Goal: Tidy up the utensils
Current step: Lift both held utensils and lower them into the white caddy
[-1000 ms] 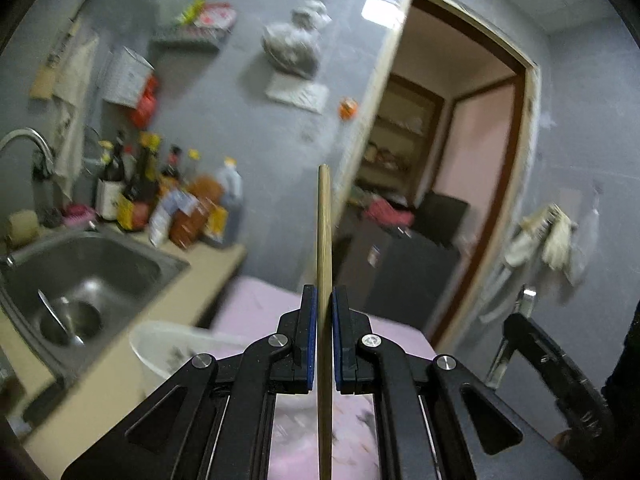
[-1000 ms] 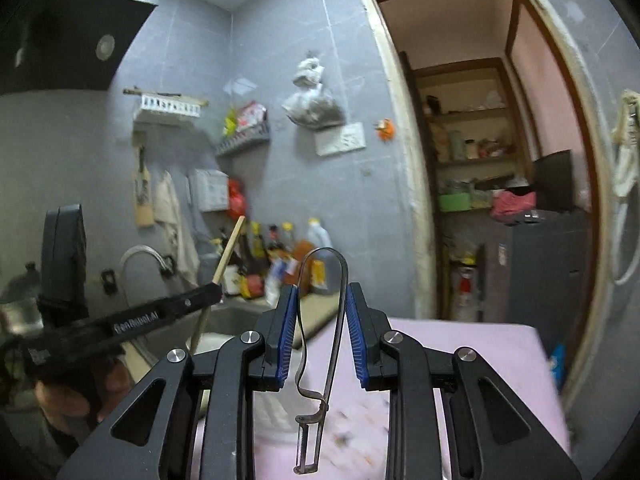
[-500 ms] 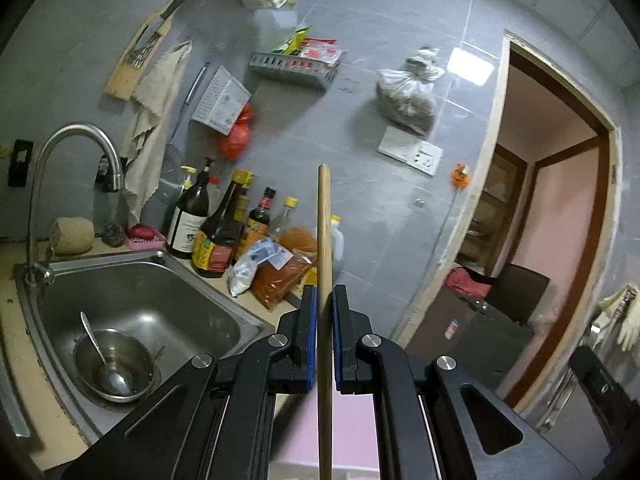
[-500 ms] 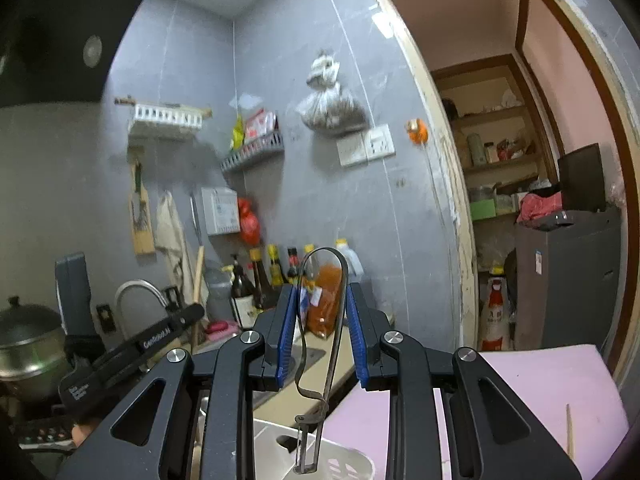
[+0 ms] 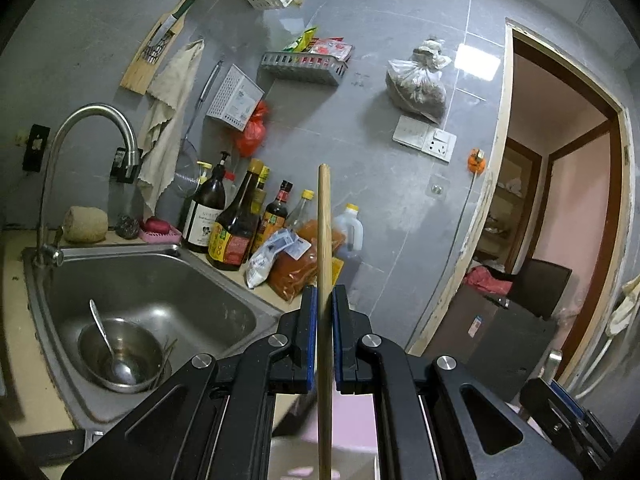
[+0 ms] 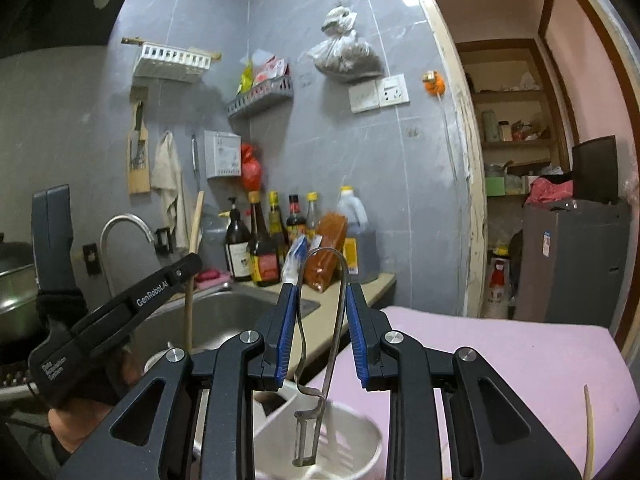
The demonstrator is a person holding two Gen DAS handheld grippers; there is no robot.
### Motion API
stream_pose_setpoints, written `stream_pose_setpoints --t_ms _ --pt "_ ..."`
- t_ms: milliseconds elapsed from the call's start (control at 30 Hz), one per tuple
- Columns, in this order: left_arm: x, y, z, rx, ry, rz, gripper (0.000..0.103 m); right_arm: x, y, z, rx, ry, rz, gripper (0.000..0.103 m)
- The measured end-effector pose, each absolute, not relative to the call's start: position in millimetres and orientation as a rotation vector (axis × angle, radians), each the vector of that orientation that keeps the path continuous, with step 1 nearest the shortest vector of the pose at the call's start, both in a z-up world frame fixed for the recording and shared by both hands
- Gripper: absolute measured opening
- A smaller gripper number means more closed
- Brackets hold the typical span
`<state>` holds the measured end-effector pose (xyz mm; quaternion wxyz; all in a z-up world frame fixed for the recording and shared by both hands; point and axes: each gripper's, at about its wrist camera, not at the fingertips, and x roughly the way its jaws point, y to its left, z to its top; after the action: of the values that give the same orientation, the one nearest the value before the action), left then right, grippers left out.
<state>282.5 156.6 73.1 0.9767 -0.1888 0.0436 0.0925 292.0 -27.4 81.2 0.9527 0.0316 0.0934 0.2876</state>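
A wooden chopstick (image 5: 324,272) stands upright between the blue pads of the left gripper (image 5: 324,320), whose jaws are pressed tight on its shaft; its tip rises in front of the sauce bottles (image 5: 236,224). The right wrist view shows that same gripper from the side (image 6: 182,272), with the chopstick (image 6: 192,264) passing down through it toward the white utensil holder (image 6: 360,440) below, which the left camera does not show clearly.

The right gripper (image 6: 322,328) pinches a metal peeler (image 6: 320,340) by its looped wire handle, the pads bearing on both sides of the loop, blade end hanging down over the white holder's rim. A second chopstick (image 6: 588,428) lies on the pink mat (image 6: 500,348), well apart, at the right edge.

Only the left camera looks down into the steel sink (image 5: 160,300), where a spoon (image 5: 108,340) rests in a metal bowl (image 5: 120,356) below the curved faucet (image 5: 80,152). Both views show the grey tiled wall and the doorway (image 6: 520,160).
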Motion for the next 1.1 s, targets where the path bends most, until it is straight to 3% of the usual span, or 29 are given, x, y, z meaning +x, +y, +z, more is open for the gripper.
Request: stream_pose_setpoints --t_ms 633,767,833,967,1100 --pt "256 132 49 -0.357 0.253 0.084 0.006 278 -28 57 0.010 0.298 0.614 0.024" --pt "252 132 51 -0.382 0.286 0.043 0.007 276 -33 59 0.021 0.313 0.617 0.029" --pt "250 130 52 -0.387 0.298 0.028 0.010 273 -36 61 0.022 0.302 0.608 0.030" --pt "242 129 57 -0.402 0.274 0.018 0.031 266 -41 67 -0.001 0.266 0.579 0.034" --pt "233 124 68 -0.399 0.240 0.007 0.042 258 -54 78 0.000 0.222 0.545 0.037"
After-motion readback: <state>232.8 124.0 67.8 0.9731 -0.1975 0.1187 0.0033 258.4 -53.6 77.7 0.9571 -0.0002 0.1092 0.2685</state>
